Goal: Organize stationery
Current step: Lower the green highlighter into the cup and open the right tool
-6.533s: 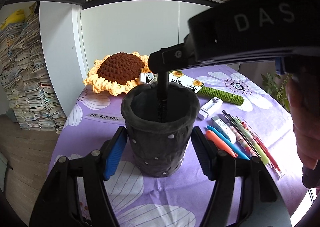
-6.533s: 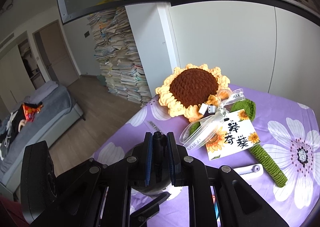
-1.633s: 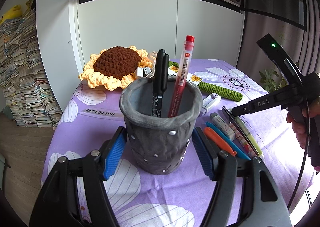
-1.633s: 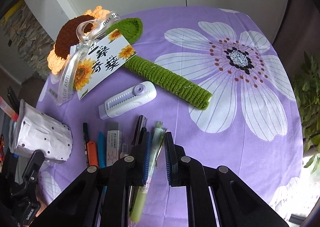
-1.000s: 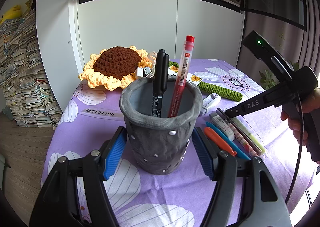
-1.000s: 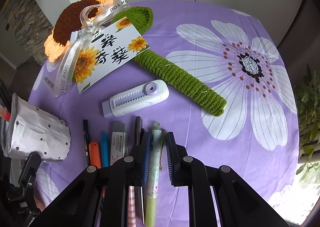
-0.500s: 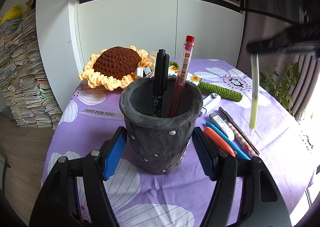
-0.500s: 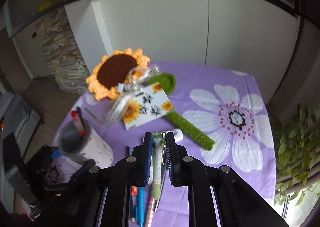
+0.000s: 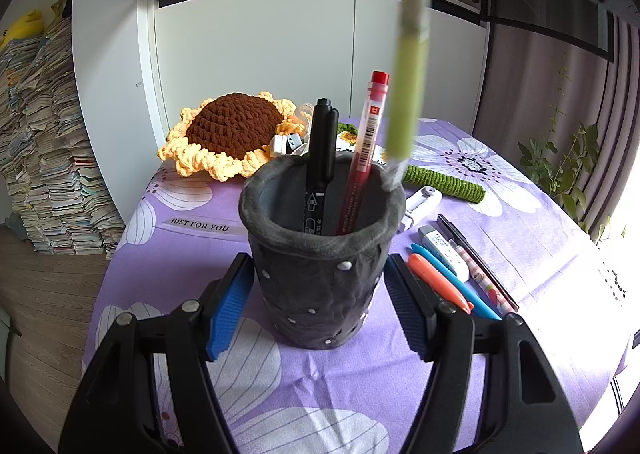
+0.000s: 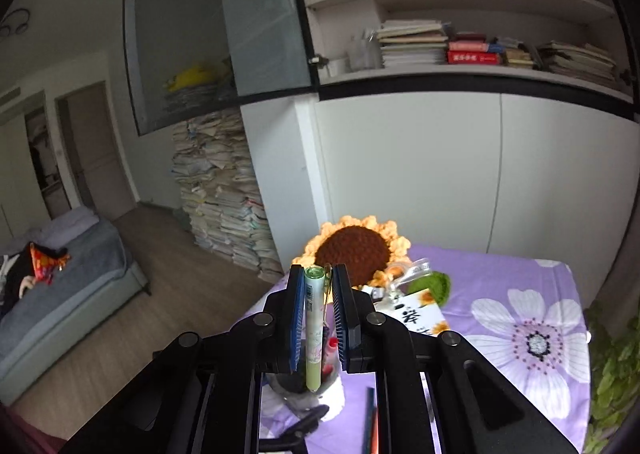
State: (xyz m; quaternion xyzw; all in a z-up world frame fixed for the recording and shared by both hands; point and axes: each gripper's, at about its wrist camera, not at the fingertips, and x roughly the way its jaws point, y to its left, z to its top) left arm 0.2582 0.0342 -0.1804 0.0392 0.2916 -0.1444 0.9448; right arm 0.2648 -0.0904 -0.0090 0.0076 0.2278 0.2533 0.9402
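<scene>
A dark grey pen cup [image 9: 320, 274] stands on the purple floral cloth between the open fingers of my left gripper [image 9: 318, 306], which do not squeeze it. It holds a black marker [image 9: 321, 162] and a red pen [image 9: 362, 158]. My right gripper [image 10: 318, 314] is shut on a green pen [image 10: 313, 328] and holds it upright above the cup. In the left wrist view the green pen [image 9: 406, 66] hangs with its tip at the cup's right rim. The cup [image 10: 304, 394] shows below the fingers in the right wrist view.
Right of the cup lie an orange pen [image 9: 438, 288], a blue pen [image 9: 452, 282], an eraser [image 9: 442, 252], a patterned pen and a black pen [image 9: 476, 258]. A white correction-tape dispenser [image 9: 420, 204] and a crochet sunflower [image 9: 232, 134] with its green stem lie behind.
My right gripper closed on the green pen on the table, lifted it, and carried it left over the cup. The left gripper and the cup have stayed still.
</scene>
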